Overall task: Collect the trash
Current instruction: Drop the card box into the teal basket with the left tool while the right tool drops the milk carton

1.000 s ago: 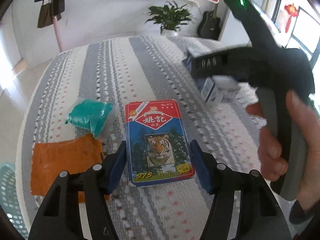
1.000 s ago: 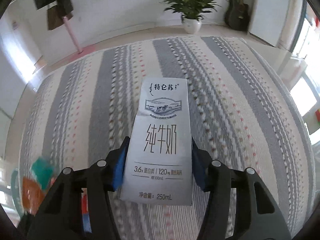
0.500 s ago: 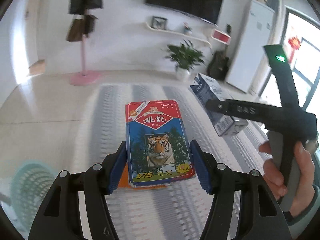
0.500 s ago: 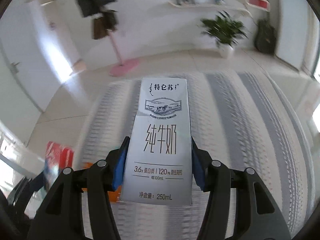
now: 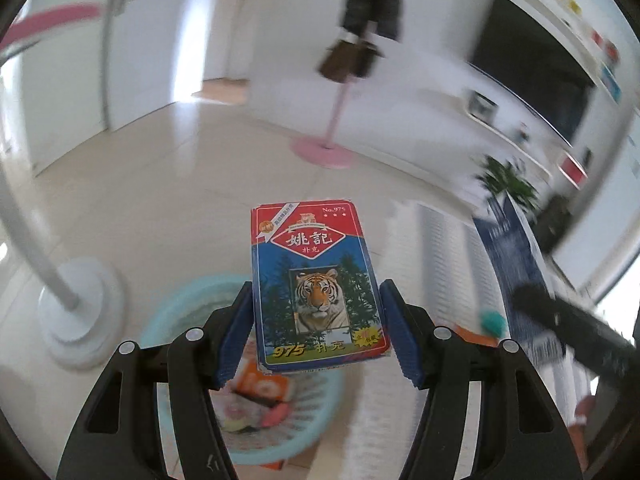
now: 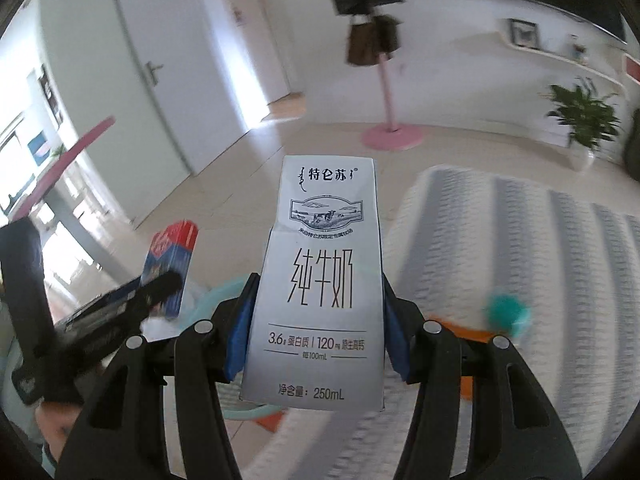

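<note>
Both grippers have swung left off the striped rug since a second ago, and the light blue basket now lies beneath them. The left gripper is clenched on the card box, its blue pads pressing both long sides, the box hanging over the basket's far rim. The right gripper grips the milk carton the same way, just right of the basket. A teal wad and an orange wrapper lie on the rug's near left edge.
</note>
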